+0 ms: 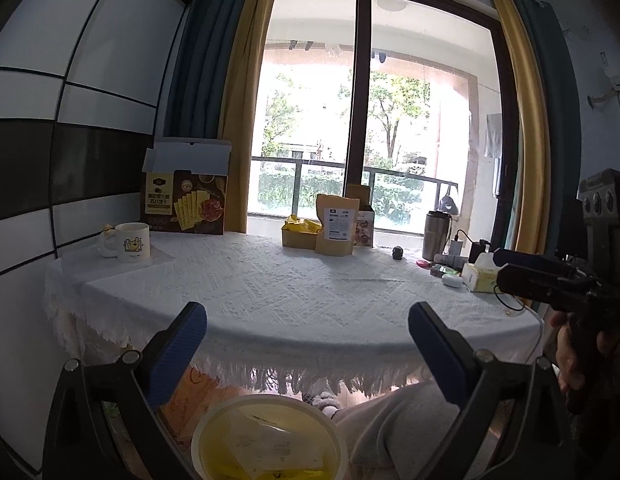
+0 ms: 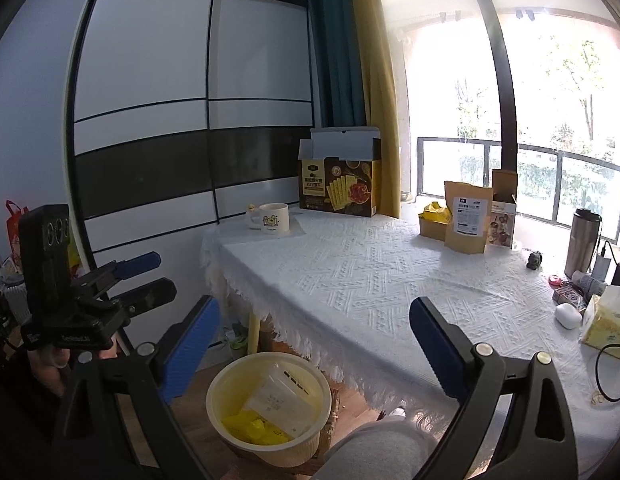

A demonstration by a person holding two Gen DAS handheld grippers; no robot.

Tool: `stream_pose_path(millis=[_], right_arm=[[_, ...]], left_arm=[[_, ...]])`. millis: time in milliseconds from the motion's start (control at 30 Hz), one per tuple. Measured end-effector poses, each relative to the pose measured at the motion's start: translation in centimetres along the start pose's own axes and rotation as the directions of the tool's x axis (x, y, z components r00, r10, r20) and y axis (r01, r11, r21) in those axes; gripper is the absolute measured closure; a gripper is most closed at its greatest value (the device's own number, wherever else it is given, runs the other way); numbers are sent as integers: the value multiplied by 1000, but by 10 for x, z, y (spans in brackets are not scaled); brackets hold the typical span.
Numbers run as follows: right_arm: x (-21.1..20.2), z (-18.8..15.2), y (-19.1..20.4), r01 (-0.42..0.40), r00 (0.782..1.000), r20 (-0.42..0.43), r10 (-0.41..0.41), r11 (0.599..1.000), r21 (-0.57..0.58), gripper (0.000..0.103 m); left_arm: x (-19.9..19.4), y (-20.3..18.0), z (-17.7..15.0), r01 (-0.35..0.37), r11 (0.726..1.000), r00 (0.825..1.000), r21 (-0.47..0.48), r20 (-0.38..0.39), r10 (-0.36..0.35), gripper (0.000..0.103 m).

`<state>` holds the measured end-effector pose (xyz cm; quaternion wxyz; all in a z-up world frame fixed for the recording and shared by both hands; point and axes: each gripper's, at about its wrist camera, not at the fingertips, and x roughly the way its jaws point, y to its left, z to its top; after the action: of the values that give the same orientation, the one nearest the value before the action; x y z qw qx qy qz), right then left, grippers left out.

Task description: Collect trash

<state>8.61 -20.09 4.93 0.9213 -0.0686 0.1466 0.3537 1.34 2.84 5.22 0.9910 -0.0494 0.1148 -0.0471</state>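
Note:
A cream trash bin (image 2: 270, 412) stands on the floor beside the table, holding yellow wrappers (image 2: 254, 430) and a clear plastic packet (image 2: 282, 400). It also shows at the bottom of the left wrist view (image 1: 270, 436). My left gripper (image 1: 308, 332) is open and empty, held above the bin at the table's front edge; it also shows in the right wrist view (image 2: 150, 276). My right gripper (image 2: 313, 336) is open and empty over the bin and table corner; it appears at the right of the left wrist view (image 1: 505, 268).
The table with a white lace cloth (image 1: 294, 292) carries a brown cracker box (image 1: 184, 204), a mug (image 1: 130, 242), kraft pouches (image 1: 336, 226), a yellow-filled box (image 1: 300, 232), a steel tumbler (image 1: 437, 236), a tissue box (image 1: 482, 276) and small items with cables. A person's knee (image 1: 389, 428) is by the bin.

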Motion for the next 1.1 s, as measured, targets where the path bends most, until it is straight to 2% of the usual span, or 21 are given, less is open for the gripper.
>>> stream_pose_path(millis=[500,1100], right_arm=[[28,-9,-2,30,999,-37,-30,1000,-1,8],[35,-14,-3,23,998,-57,-23,1000,-3,8]], left_arm=[[13,8,-7,-1,1000,1000,-17,-2,1,2],[14,9,-11,-40,999,999,-14,-14,39,2]])
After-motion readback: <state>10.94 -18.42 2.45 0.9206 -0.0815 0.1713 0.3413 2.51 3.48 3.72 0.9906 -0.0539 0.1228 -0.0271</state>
